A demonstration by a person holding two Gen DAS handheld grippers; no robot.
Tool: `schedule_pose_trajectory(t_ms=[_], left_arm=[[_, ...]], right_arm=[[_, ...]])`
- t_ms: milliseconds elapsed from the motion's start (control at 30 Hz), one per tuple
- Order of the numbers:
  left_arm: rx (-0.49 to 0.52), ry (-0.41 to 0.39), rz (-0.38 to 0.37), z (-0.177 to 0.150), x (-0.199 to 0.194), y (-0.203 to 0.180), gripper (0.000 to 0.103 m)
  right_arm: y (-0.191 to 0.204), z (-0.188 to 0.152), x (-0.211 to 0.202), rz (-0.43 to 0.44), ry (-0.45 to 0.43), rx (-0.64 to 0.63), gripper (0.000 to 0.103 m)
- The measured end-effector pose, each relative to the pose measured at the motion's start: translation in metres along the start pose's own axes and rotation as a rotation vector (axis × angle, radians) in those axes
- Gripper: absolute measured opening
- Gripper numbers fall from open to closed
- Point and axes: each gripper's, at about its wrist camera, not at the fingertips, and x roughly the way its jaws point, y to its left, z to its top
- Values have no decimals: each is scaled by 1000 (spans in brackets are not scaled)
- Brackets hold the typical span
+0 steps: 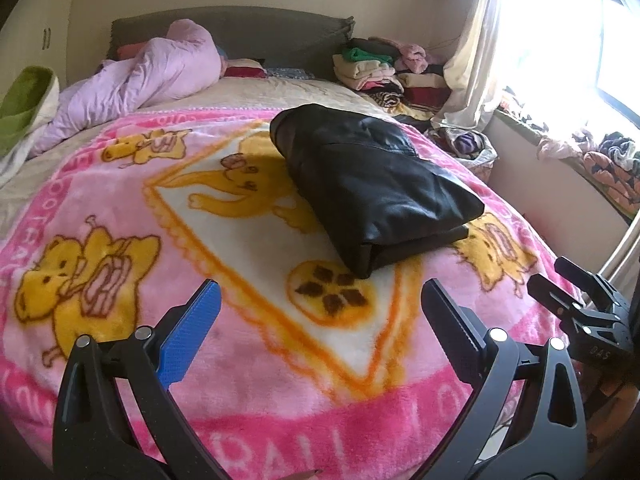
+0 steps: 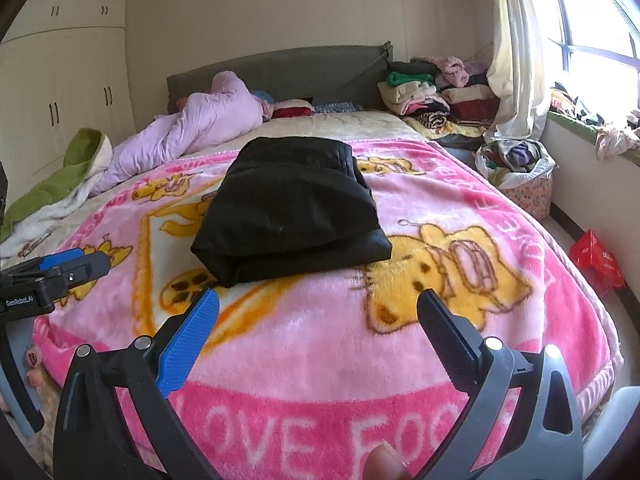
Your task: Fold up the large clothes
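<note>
A black, leather-like garment (image 2: 290,206) lies folded into a compact rectangle on the pink cartoon-print fleece blanket (image 2: 400,360). The left gripper (image 1: 320,320) and right gripper (image 2: 318,324) hang wide apart, empty, short of it. Folding appears finished; stacking may remain.

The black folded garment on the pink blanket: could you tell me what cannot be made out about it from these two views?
- Garment type: the black folded garment shows no sleeves or legs; the folds hide them in both views.
- Its underside: pressed against the pink blanket.
- Its far edge: right wrist view, hidden behind its own bulk.
- Blanket lettering: cut off by the bottom edge and both claws.
</note>
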Motion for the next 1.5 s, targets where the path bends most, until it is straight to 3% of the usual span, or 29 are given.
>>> schedule_pose_trajectory(t_ms=[1500], left_arm=[[3,12,48,0,-2,4,94]], right_arm=[[2,-1,1,34,19,1,99]])
